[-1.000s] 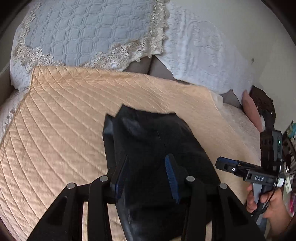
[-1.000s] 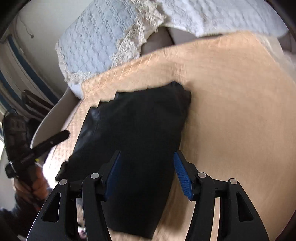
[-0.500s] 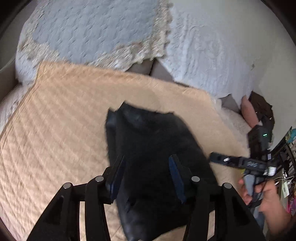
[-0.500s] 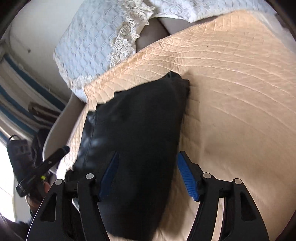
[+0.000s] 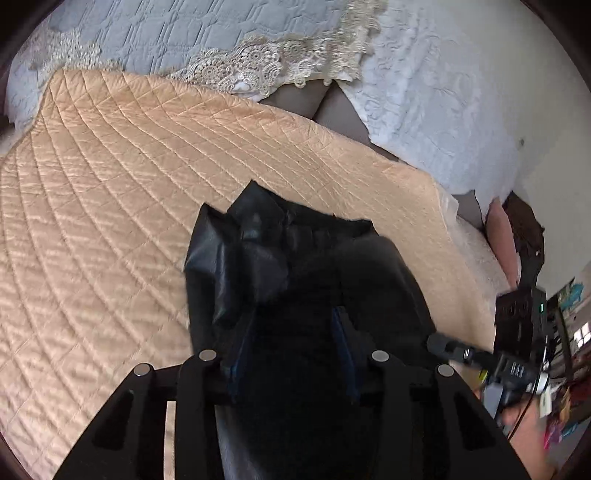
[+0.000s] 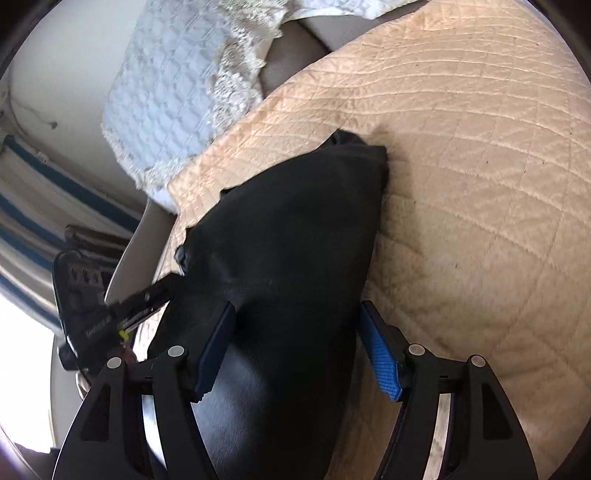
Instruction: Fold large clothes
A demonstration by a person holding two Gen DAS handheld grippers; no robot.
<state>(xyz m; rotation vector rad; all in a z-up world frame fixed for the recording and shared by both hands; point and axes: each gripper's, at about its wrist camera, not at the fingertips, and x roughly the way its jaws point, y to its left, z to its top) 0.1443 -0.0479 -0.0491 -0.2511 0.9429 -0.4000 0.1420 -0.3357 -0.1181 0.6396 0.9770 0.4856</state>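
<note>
A black garment (image 5: 303, 258), folded into a thick bundle, lies on a peach quilted bedspread (image 5: 110, 184). My left gripper (image 5: 293, 317) is sunk into its near end. Its jaws are closing, cloth bulges between the pads, and one pad is partly buried. From the right wrist view, the left gripper (image 6: 173, 282) meets the edge of the garment (image 6: 295, 221). My right gripper (image 6: 295, 310) hovers over the garment's other end. Its jaws are opening, and the blue pads (image 6: 380, 354) stand clear of the cloth. The right gripper (image 5: 437, 341) also shows side-on in the left wrist view.
A blue-grey pillow with lace trim (image 5: 166, 29) and a white pillow (image 5: 443, 92) lie at the head of the bed. The bedspread (image 6: 480, 184) spreads wide beside the garment. A person's hand (image 5: 524, 424) holds the right gripper. Clutter (image 5: 569, 332) stands past the bed's edge.
Both grippers have come down closer to the garment. The right jaws have spread wider. The left jaws widened briefly, then narrowed again with their pads now sunk in the cloth.
</note>
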